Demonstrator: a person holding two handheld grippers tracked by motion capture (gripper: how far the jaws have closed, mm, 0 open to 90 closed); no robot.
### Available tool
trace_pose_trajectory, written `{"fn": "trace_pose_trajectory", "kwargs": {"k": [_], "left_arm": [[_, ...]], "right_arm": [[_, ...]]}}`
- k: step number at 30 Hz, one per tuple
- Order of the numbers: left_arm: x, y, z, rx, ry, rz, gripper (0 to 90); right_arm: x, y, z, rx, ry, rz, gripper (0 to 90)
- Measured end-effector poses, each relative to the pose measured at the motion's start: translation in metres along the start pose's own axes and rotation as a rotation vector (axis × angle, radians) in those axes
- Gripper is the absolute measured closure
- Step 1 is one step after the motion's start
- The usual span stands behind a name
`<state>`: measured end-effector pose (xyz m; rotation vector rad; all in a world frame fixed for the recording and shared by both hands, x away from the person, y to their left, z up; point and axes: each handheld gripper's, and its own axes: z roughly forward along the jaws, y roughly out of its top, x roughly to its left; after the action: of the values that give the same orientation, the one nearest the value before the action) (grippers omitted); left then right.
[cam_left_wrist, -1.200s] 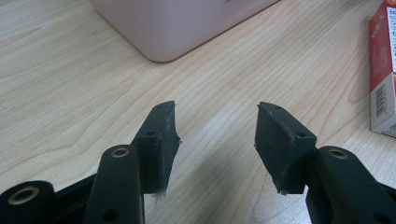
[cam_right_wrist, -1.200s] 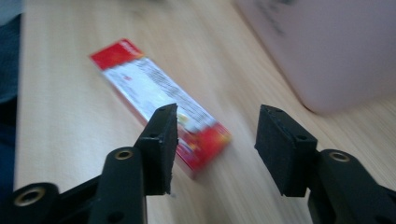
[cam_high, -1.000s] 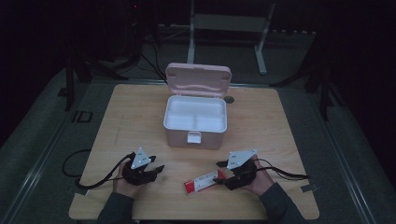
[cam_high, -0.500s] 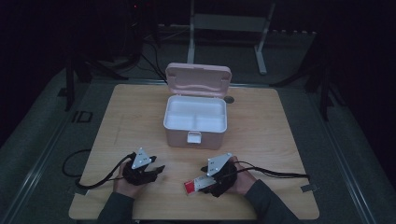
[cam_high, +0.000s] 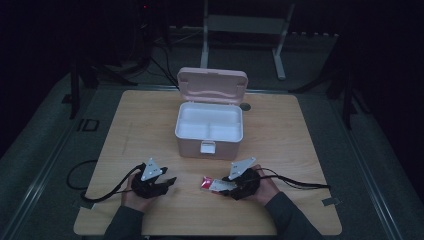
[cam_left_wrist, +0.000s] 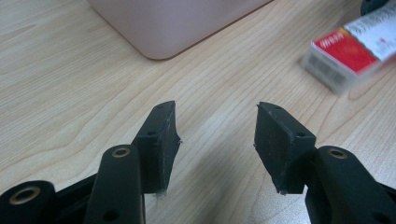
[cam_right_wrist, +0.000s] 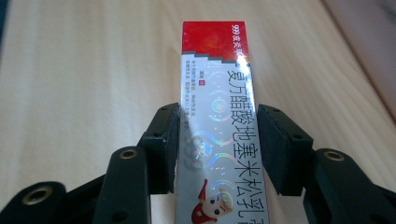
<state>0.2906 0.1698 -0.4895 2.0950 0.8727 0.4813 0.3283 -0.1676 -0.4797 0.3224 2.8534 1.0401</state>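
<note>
Straddling a slim medicine carton (cam_right_wrist: 215, 140), the right gripper (cam_right_wrist: 218, 144) has its jaws set on either long side of the pack; they have just been closing, and each pad now lies against or just beside a carton edge, though firm pressure cannot be told. The carton lies flat on the wooden table (cam_high: 150, 125) and runs lengthwise away from the fingers (cam_right_wrist: 164, 144), its red end farthest from them. That red band carries "999" in white, followed by small Chinese characters; the silver holographic panel between the pads bears a column of large blue Chinese characters, and a cartoon figure sits near the jaw roots. From above, the carton (cam_high: 212, 185) protrudes from the right gripper (cam_high: 235, 187) toward the left gripper (cam_high: 155, 185). The left gripper's fingers (cam_left_wrist: 161, 140) stand released, with bare table between them; ahead of their tips stands the open pink storage box (cam_high: 210, 127).
</note>
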Motion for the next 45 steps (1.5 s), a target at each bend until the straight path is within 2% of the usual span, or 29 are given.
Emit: {"fn": "trace_pose_trajectory", "kwargs": {"k": [3,4,5,6,7,9,10,12,13,16,21,23,27,31,32,35,37,39,40,41,42,43,44,45], "left_arm": [[0.0,0.0,0.0,0.001,0.0,-0.001,48.4],[0.001,0.0,0.001,0.003,-0.002,0.0,48.4],[0.001,0.0,0.001,0.003,-0.002,0.0,48.4],[0.001,0.001,0.001,0.006,-0.004,0.003,48.4],[0.001,0.001,0.001,0.01,-0.003,0.002,48.4],[0.002,0.001,0.001,0.008,-0.003,0.0,48.4],[0.002,0.001,0.001,0.008,-0.004,0.0,48.4],[0.002,0.001,0.001,0.007,-0.005,-0.004,48.4],[0.002,0.001,0.002,0.007,-0.005,-0.005,48.4],[0.003,0.002,0.002,0.011,-0.007,-0.004,48.4],[0.003,0.002,0.002,0.01,-0.007,-0.005,48.4],[0.003,0.002,0.002,0.014,-0.012,-0.008,48.3],[0.003,0.003,0.003,0.01,-0.018,-0.011,48.3],[0.004,0.003,0.002,0.009,-0.019,-0.013,48.3],[0.004,0.005,0.001,0.011,-0.018,-0.011,48.2],[0.006,0.007,0.0,0.006,-0.017,-0.01,48.1],[0.012,0.016,-0.004,-0.008,-0.02,-0.006,48.1],[0.015,0.021,-0.006,-0.017,-0.026,-0.006,48.1],[0.021,0.032,-0.011,-0.039,-0.04,0.001,48.7],[0.021,0.032,-0.011,-0.039,-0.04,0.001,48.7],[0.025,0.04,-0.014,-0.048,-0.046,0.003,48.7],[0.033,0.057,-0.019,-0.058,-0.049,0.008,47.9],[0.033,0.057,-0.019,-0.058,-0.049,0.008,47.6],[0.036,0.066,-0.021,-0.069,-0.048,0.011,47.5]], "right_arm": [[-0.005,-0.007,-0.006,0.001,-0.038,0.036,50.6],[-0.01,-0.015,-0.014,0.001,-0.075,0.078,50.7],[-0.01,-0.015,-0.014,0.001,-0.075,0.078,50.7],[-0.016,-0.024,-0.022,-0.001,-0.118,0.119,50.6],[-0.016,-0.024,-0.022,-0.001,-0.118,0.119,50.6],[-0.022,-0.034,-0.03,-0.005,-0.166,0.166,50.6],[-0.029,-0.043,-0.038,-0.008,-0.212,0.211,50.7],[-0.037,-0.053,-0.046,-0.013,-0.253,0.262,50.6],[-0.037,-0.053,-0.046,-0.013,-0.253,0.262,50.6],[-0.049,-0.072,-0.061,-0.027,-0.309,0.356,50.6],[-0.054,-0.085,-0.073,-0.026,-0.351,0.399,50.6],[-0.057,-0.094,-0.08,-0.034,-0.375,0.432,50.5],[-0.059,-0.1,-0.085,-0.045,-0.382,0.456,50.5],[-0.059,-0.102,-0.086,-0.049,-0.381,0.458,50.1],[-0.06,-0.102,-0.086,-0.053,-0.381,0.462,45.1],[-0.059,-0.1,-0.087,-0.067,-0.385,0.469,40.7],[-0.056,-0.092,-0.093,-0.1,-0.399,0.458,38.3],[-0.056,-0.088,-0.095,-0.111,-0.403,0.451,38.2],[-0.053,-0.076,-0.1,-0.129,-0.411,0.426,38.0],[-0.053,-0.076,-0.1,-0.129,-0.411,0.426,38.0],[-0.052,-0.068,-0.102,-0.139,-0.413,0.411,38.0],[-0.051,-0.053,-0.105,-0.165,-0.407,0.386,38.5],[-0.051,-0.053,-0.105,-0.165,-0.407,0.386,38.5],[-0.053,-0.036,-0.106,-0.186,-0.401,0.368,39.6]]}}
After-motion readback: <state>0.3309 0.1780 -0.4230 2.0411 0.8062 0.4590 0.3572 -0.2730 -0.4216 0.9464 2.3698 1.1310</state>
